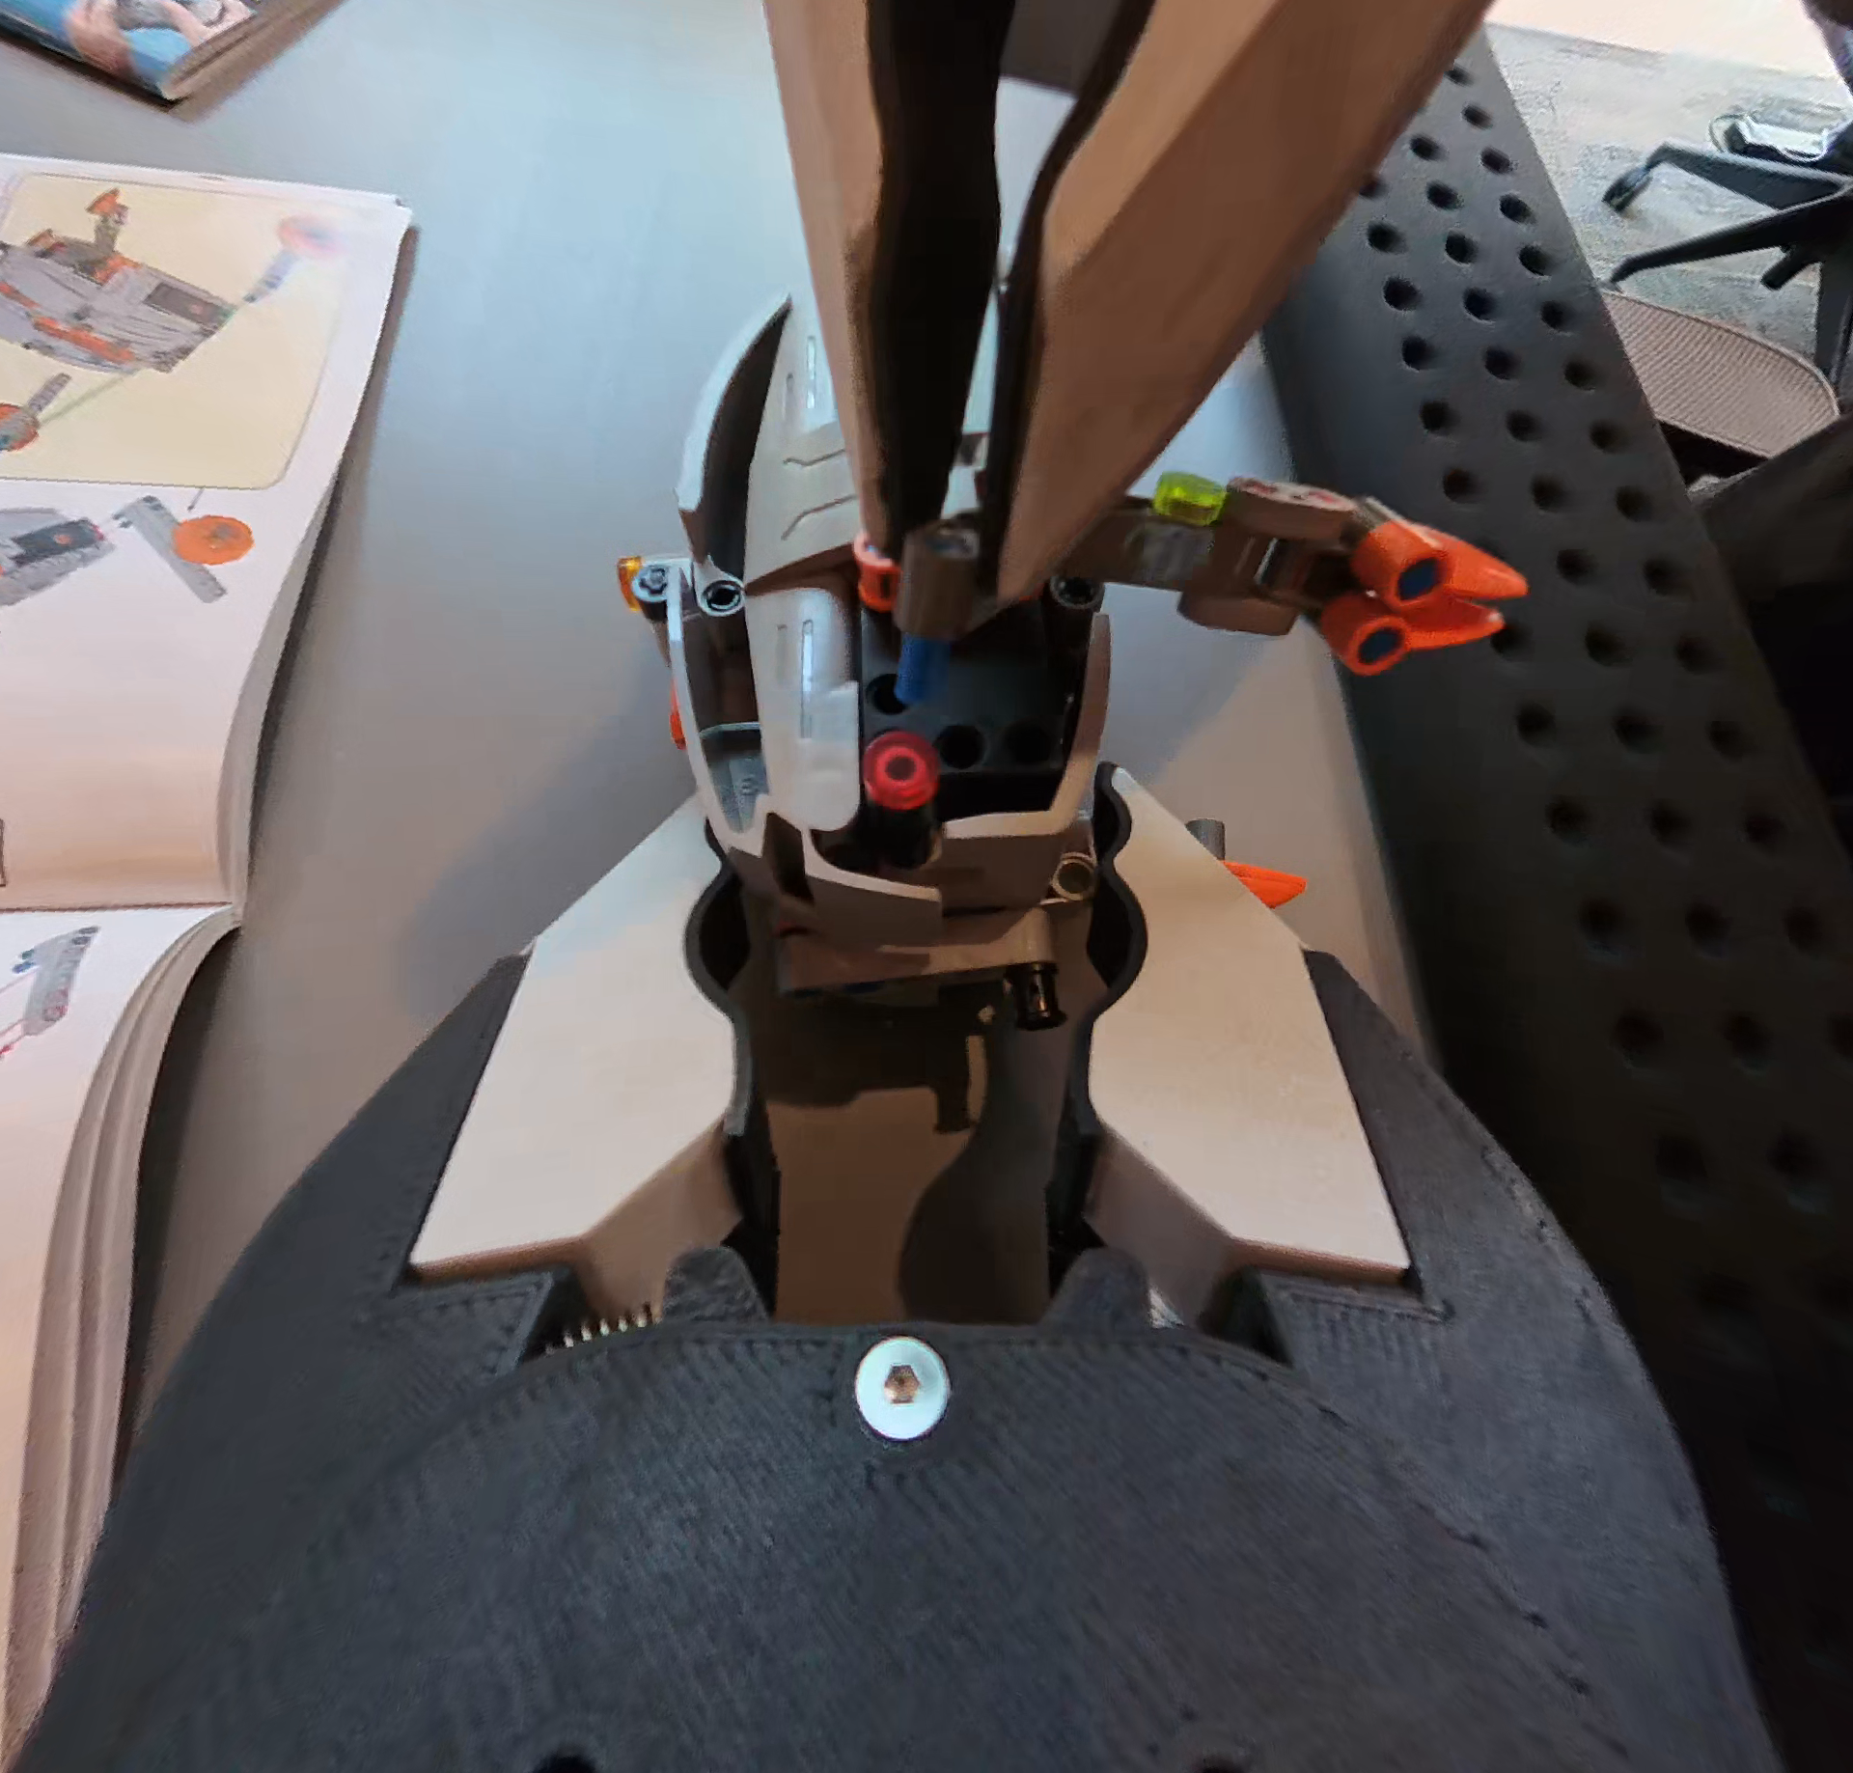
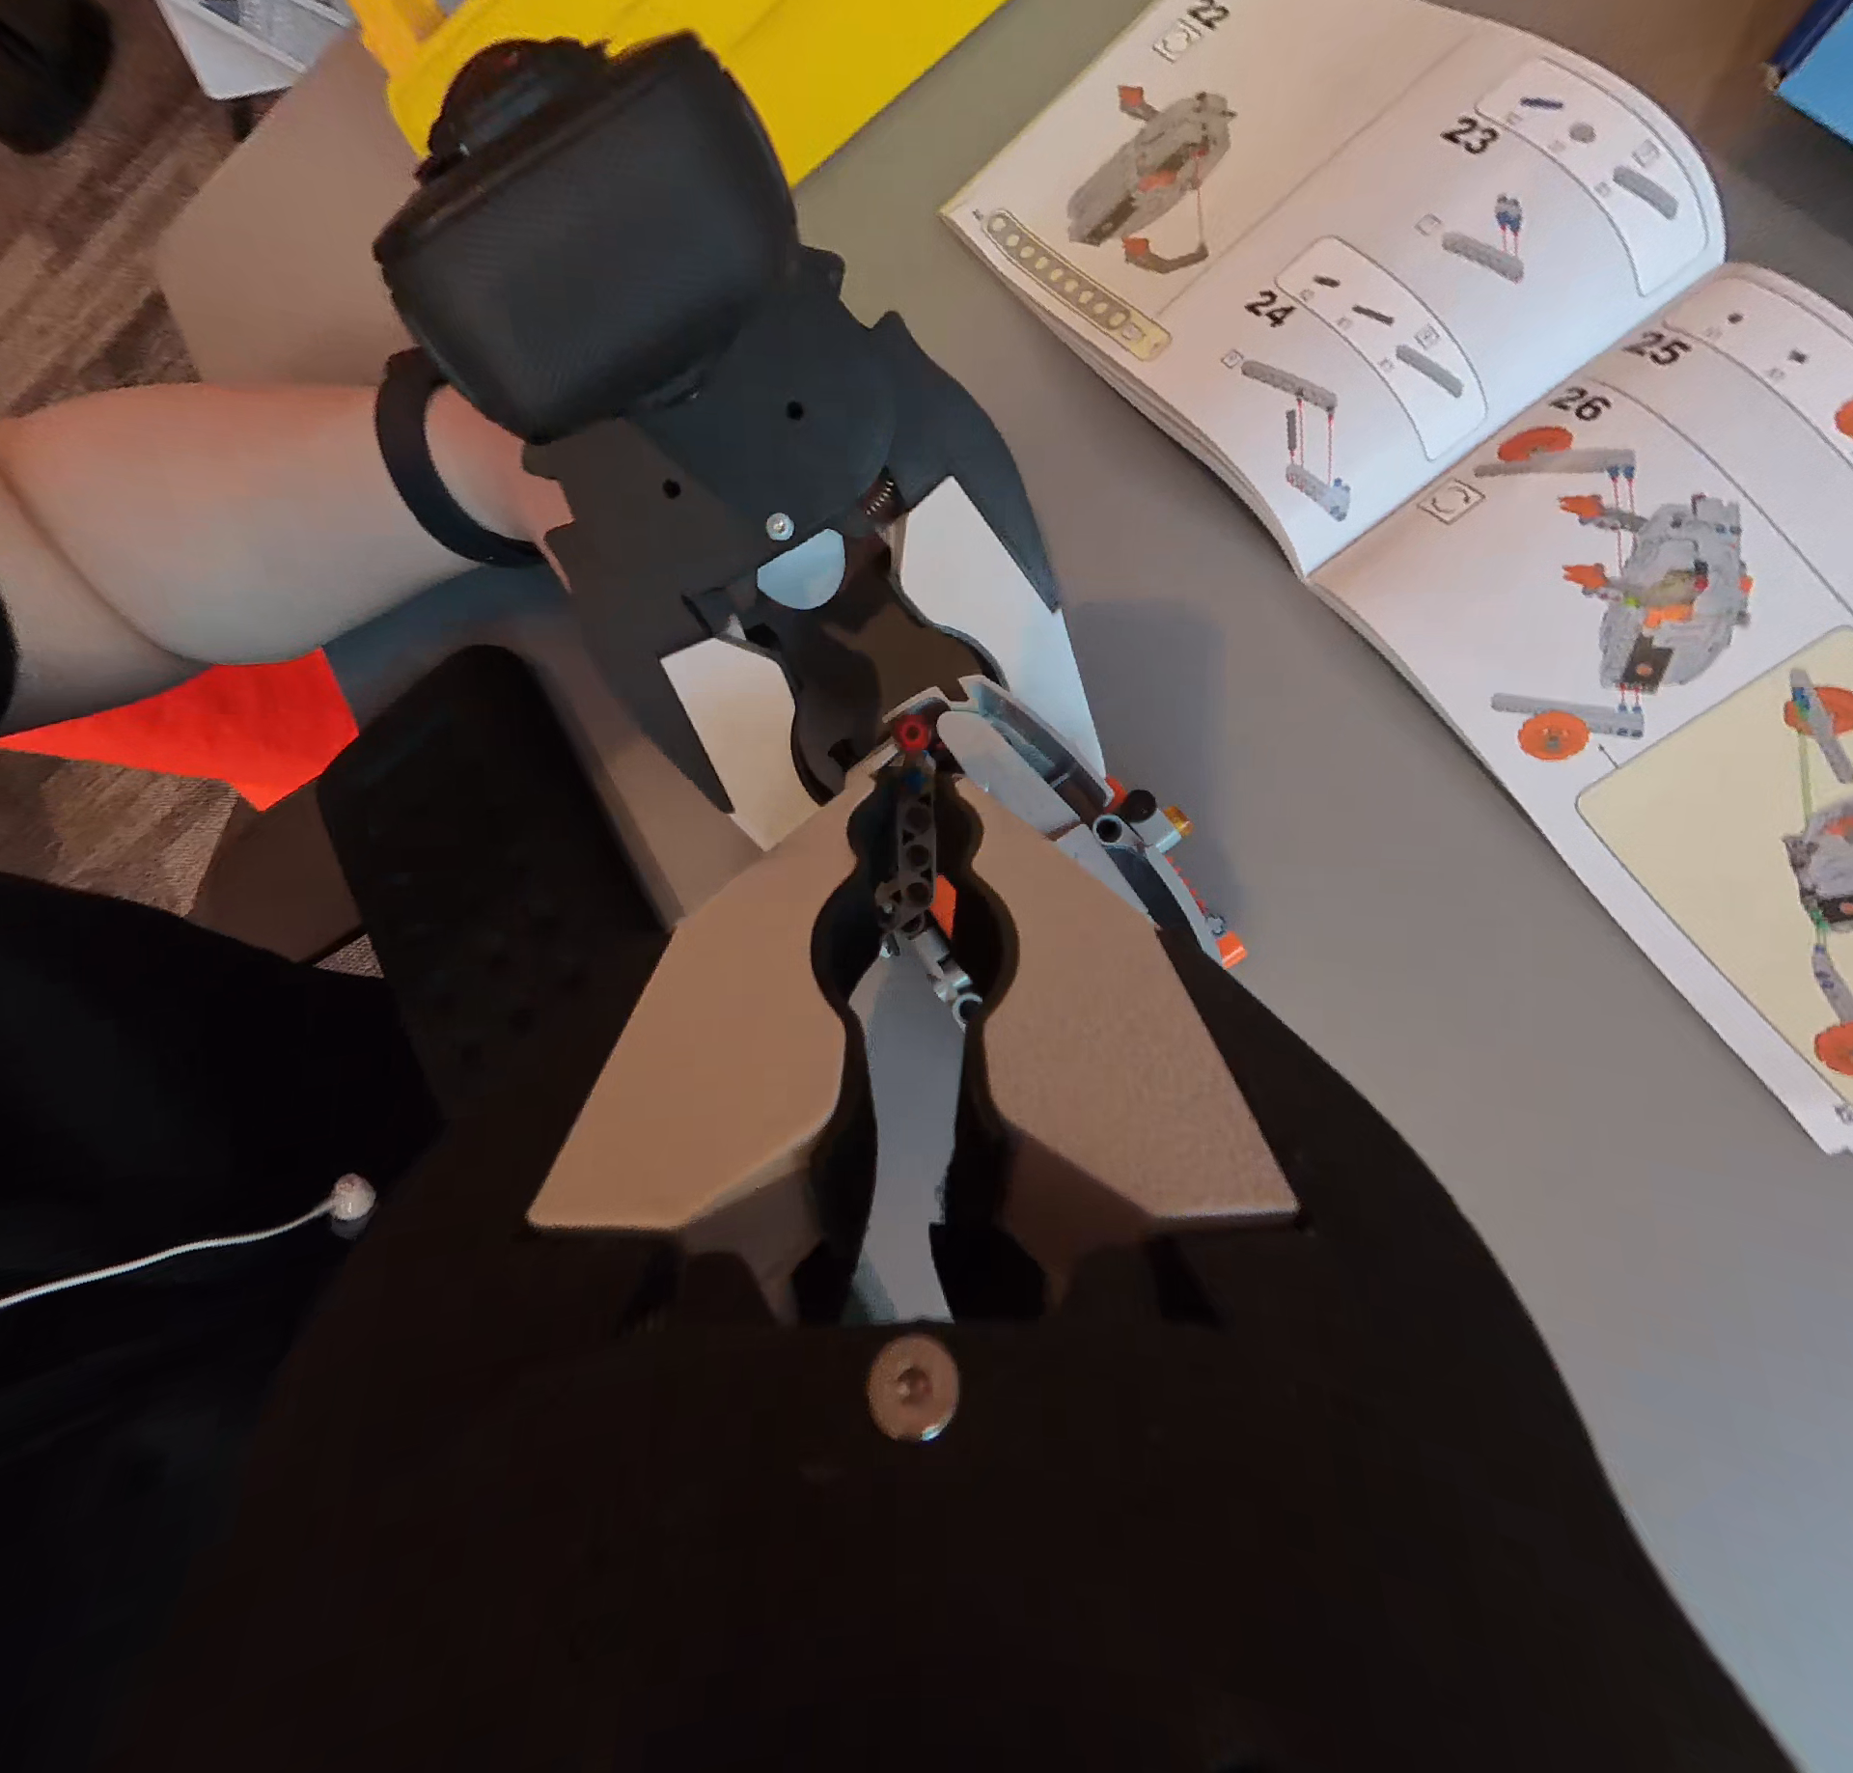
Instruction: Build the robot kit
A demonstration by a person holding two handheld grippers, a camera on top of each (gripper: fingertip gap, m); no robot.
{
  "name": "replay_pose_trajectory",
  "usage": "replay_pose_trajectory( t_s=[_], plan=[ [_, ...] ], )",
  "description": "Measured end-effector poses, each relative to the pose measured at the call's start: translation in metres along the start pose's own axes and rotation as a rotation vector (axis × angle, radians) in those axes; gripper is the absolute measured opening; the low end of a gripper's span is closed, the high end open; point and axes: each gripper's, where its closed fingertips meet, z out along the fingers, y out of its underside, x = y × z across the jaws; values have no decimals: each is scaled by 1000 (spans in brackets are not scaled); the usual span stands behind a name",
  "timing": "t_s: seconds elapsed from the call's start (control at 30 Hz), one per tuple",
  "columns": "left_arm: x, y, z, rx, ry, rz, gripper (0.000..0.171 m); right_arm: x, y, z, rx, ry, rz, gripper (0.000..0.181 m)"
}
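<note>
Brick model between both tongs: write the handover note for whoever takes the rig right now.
Left tongs: shut on the grey brick model, gripping its near end above the grey table.
Right tongs: shut on a dark grey beam with a blue pin, tip held against the black holed block inside the model, next to the red pin.
Orange-clawed arm sticks out to one side.
Open instruction booklet lies on the table beside.
Whether the beam is seated: cannot tell.

At my left in the left wrist view lies an open instruction booklet point(image 1: 150, 542) on the grey table point(image 1: 562, 221); a second booklet point(image 1: 180, 0) sits upper left, a black perforated panel point(image 1: 1604, 622) runs down the right, and an office chair base point(image 1: 1745, 201) shows upper right. A yellow box point(image 2: 702, 10) fills my right view's top.
</note>
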Motion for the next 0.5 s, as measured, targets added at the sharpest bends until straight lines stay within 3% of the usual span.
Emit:
replay_pose_trajectory(
  t_s=[0.5],
  plan=[
    [2, -3, 1, 15, -78, 34, 67, 0, 9, 9, -110, 208, 89, 6]
  ],
)
